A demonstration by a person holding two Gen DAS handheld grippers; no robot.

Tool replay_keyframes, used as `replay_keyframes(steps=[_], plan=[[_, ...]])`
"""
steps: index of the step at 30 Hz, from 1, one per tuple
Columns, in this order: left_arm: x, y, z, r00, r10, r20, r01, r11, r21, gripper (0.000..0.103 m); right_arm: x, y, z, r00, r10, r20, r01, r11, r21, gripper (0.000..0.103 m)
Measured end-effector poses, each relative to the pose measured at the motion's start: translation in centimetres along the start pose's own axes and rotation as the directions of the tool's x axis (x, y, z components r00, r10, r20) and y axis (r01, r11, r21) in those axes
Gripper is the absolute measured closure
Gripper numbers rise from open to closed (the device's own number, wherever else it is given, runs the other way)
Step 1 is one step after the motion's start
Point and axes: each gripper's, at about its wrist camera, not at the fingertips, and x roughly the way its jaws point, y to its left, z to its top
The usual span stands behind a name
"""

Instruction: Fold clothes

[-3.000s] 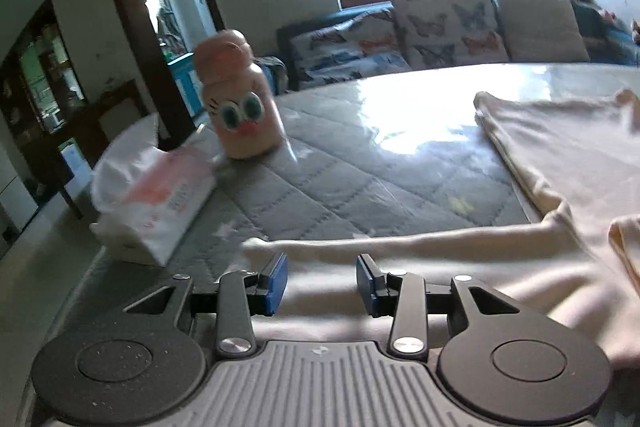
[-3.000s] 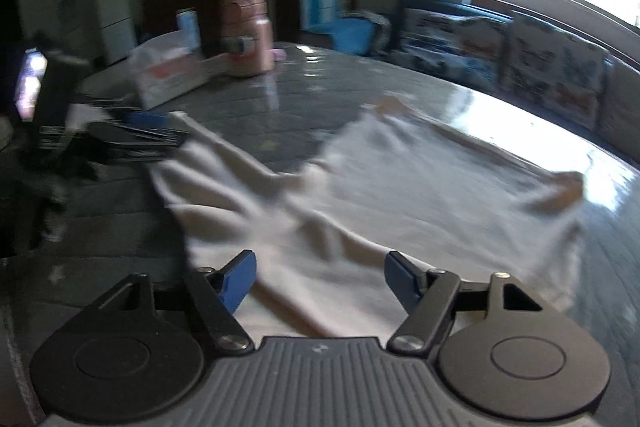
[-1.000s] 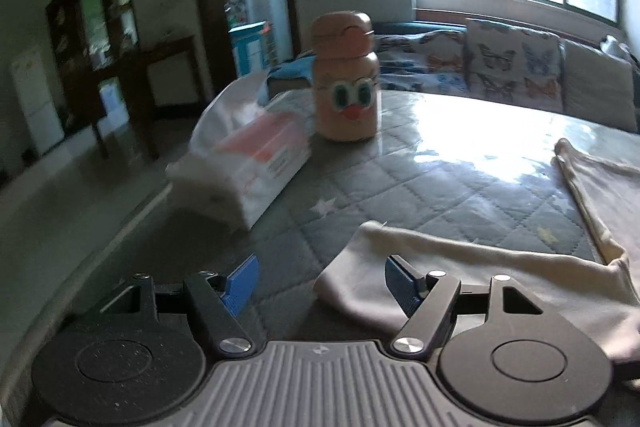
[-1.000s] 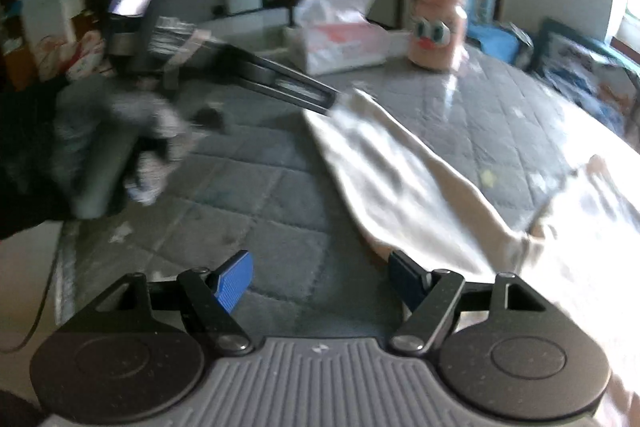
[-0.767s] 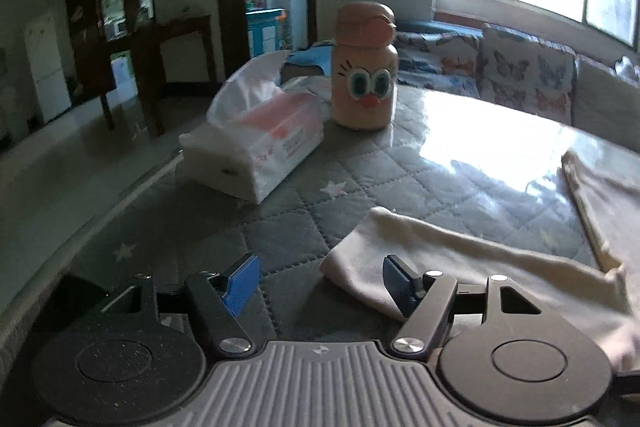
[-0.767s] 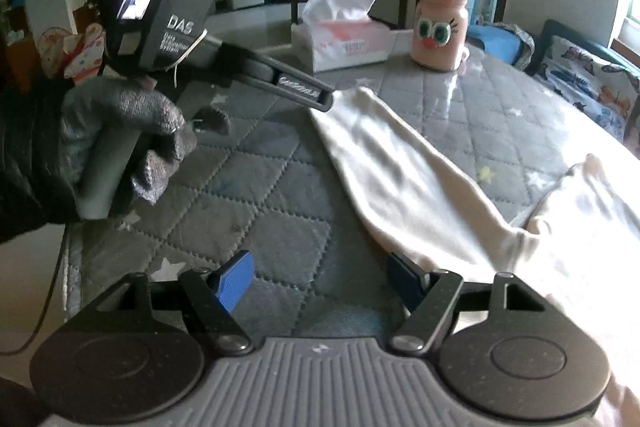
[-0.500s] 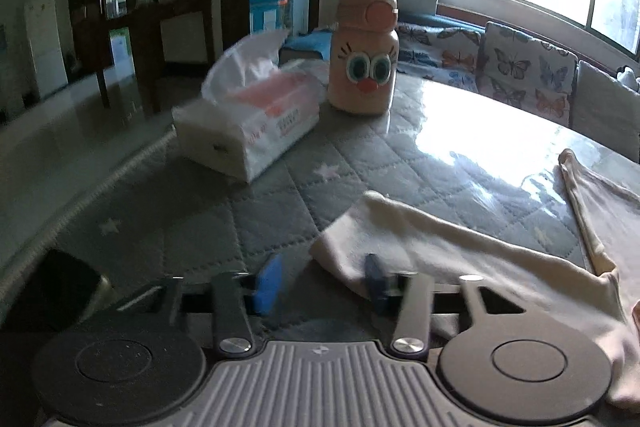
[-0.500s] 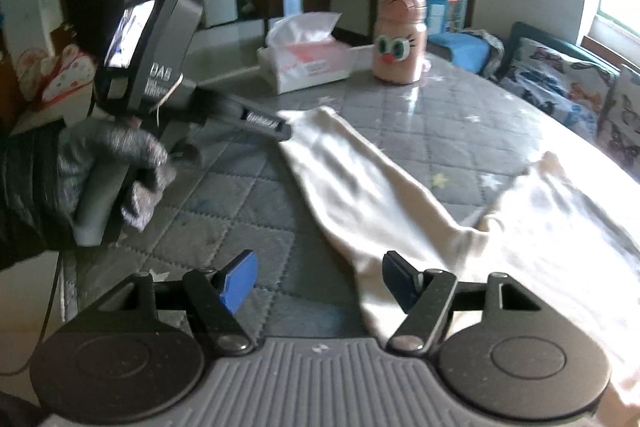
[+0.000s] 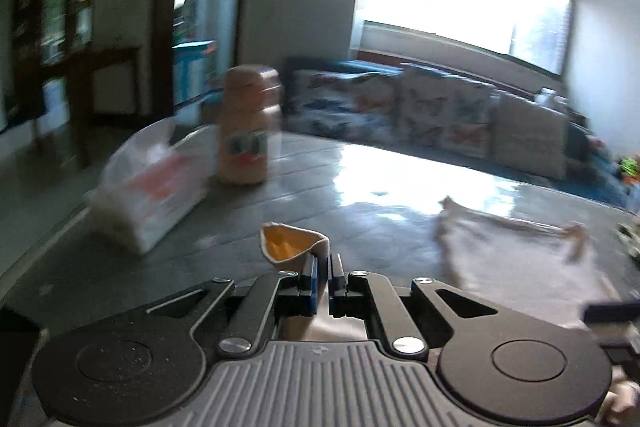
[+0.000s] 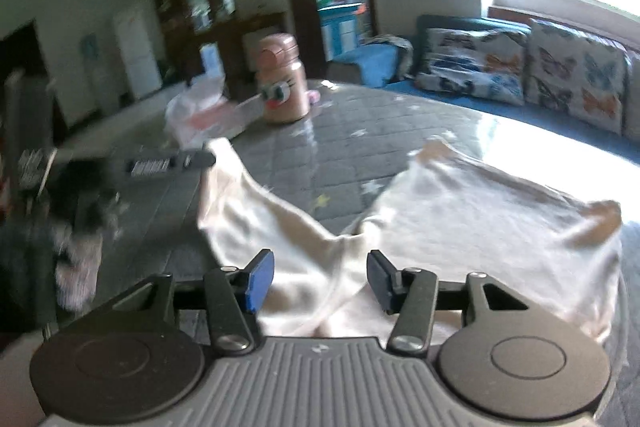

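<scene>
A cream long-sleeved garment (image 10: 480,219) lies spread on the grey quilted table (image 10: 328,147). My left gripper (image 9: 323,267) is shut on the cuff of its sleeve (image 9: 292,247), and the cuff is lifted off the table with its opening showing. In the right wrist view that same left gripper (image 10: 200,159) holds the sleeve's end (image 10: 220,151) up at the left, in a gloved hand (image 10: 72,211). My right gripper (image 10: 318,277) is over the spot where the sleeve (image 10: 248,211) joins the body. Its jaws are closing with cloth between them, and the pads stand apart from the cloth.
A pink bottle with cartoon eyes (image 10: 280,87) and a tissue pack (image 10: 200,115) stand at the table's far left. A sofa with butterfly cushions (image 10: 520,71) runs behind the table under a bright window. Bare quilted cover (image 9: 360,195) lies between the bottle and the garment.
My left gripper has shut on the sleeve's cuff and lifted it. My right gripper's jaws have narrowed, and it has moved over the sleeve's base beside the garment's body.
</scene>
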Motion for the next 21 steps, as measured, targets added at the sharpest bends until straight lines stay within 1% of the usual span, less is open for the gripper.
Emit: replay_keyframes(steps=[2,4,9,11,14,17,21], plan=[[-0.5,-1.9,-0.1,0.999,-0.051,0.006,0.051,0.998,0.034,0.098,-0.4,-1.5,0.3,1.0,0.014,0.012,-0.015,0.997,0.073,0.053],[-0.7,-3.7,-0.6,0.995,-0.101,-0.007,0.101,0.993,0.059,0.098,-0.4,-2.9,0.5,0.999,0.037,0.021,-0.039,0.987,0.153,0.053],[-1.2,-7.8,-2.8,0.98,-0.192,-0.057,0.199,0.97,0.141,0.098,0.8,-5.7,0.4,0.991,0.129,0.023,-0.13,0.941,0.314,0.053],[-1.3,-8.7,-3.5,0.977,-0.205,-0.068,0.213,0.962,0.168,0.098,1.7,-6.3,0.1,0.987,0.163,0.01,-0.156,0.919,0.362,0.052],[-1.4,-10.1,-4.6,0.972,-0.221,-0.082,0.233,0.95,0.208,0.098,2.9,-6.8,-0.8,0.979,0.201,-0.022,-0.173,0.889,0.424,0.052],[-1.5,-10.8,-5.0,0.969,-0.23,-0.086,0.244,0.943,0.227,0.098,3.8,-7.2,-1.5,0.967,0.253,-0.037,-0.204,0.849,0.488,0.051],[-1.7,-11.1,-5.5,0.965,-0.246,-0.09,0.261,0.935,0.239,0.098,4.9,-7.2,-1.7,0.955,0.292,-0.058,-0.218,0.819,0.53,0.05]])
